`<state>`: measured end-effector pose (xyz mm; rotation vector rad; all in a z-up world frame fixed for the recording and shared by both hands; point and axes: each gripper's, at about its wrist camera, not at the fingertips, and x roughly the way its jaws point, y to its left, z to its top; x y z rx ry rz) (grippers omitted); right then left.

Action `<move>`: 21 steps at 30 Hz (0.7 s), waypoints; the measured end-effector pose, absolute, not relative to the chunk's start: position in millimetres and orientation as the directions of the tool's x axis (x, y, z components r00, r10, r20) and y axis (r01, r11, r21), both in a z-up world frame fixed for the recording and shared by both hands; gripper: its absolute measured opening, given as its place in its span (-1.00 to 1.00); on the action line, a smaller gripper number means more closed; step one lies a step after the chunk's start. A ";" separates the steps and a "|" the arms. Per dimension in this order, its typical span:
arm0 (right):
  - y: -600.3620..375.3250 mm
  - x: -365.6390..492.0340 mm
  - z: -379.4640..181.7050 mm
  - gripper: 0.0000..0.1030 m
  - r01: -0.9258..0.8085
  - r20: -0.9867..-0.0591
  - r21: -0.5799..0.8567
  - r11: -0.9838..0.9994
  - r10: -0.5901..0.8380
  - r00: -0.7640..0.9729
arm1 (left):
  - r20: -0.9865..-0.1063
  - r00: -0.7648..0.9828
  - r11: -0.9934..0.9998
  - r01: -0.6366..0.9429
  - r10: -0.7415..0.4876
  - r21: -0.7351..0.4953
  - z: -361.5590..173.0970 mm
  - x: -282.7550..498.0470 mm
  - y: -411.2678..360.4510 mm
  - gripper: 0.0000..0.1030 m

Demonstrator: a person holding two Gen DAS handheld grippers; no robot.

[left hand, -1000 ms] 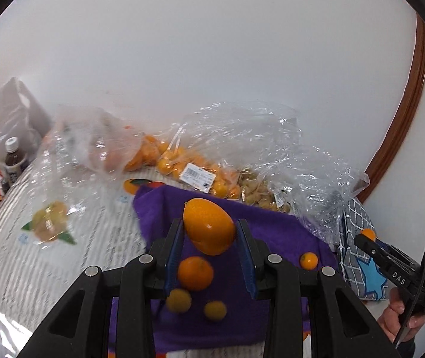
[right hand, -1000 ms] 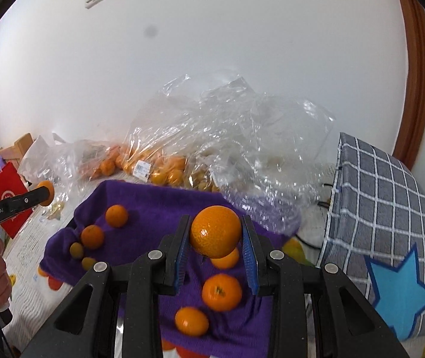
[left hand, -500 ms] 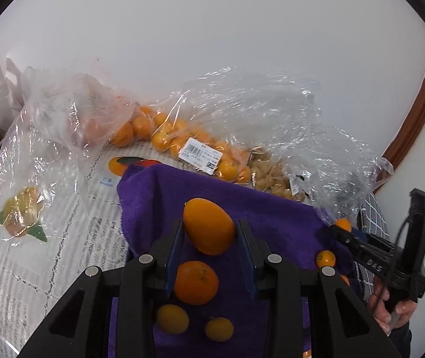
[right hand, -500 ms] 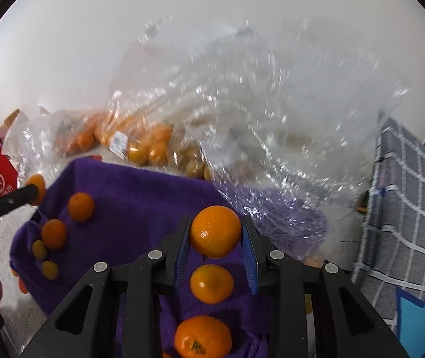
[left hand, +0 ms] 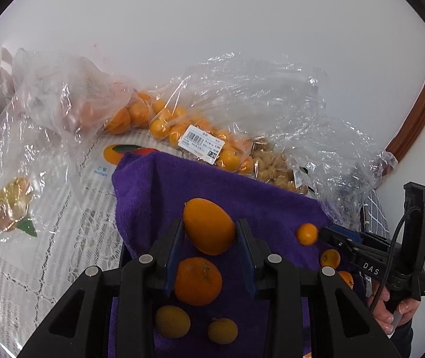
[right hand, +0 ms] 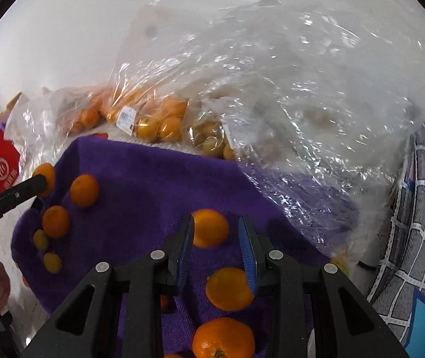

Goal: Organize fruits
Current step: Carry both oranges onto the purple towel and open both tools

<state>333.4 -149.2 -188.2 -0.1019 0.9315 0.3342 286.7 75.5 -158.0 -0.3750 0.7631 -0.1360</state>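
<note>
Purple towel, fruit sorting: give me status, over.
Left gripper shut on oval orange fruit over purple towel. Right gripper: round orange mandarin at its tips, grip unclear. Crinkled clear plastic bags crowd towel's far edge.

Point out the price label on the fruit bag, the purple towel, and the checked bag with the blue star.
price label (left hand: 201,145), left wrist view, label's middle.
purple towel (left hand: 200,180), left wrist view, bare cloth.
checked bag (right hand: 421,226), right wrist view, its side.

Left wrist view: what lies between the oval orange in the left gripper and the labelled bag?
Only bare purple towel; the left wrist view shows it.
</note>
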 end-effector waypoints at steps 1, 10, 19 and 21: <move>-149.1 333.2 -189.0 -0.39 -0.324 -0.804 0.051 0.945 0.231 0.547 | -0.649 0.717 0.926 -0.013 -0.255 -0.377 -158.5 286.1 74.8 -0.35; -183.0 299.6 -164.9 -0.38 -0.251 -0.751 0.107 0.962 0.244 0.614 | -0.699 0.635 0.931 0.096 -0.329 -0.352 -165.2 291.2 40.8 -0.34; -198.3 270.8 -175.7 -0.36 -0.215 -0.725 0.126 0.969 0.237 0.646 | -0.772 0.576 0.960 0.098 -0.270 -0.263 -168.7 304.2 11.2 -0.34; -195.1 270.8 -177.8 -0.36 -0.217 -0.726 0.115 0.969 0.231 0.647 | -0.781 0.574 0.967 0.090 -0.246 -0.239 -167.6 305.9 8.1 -0.34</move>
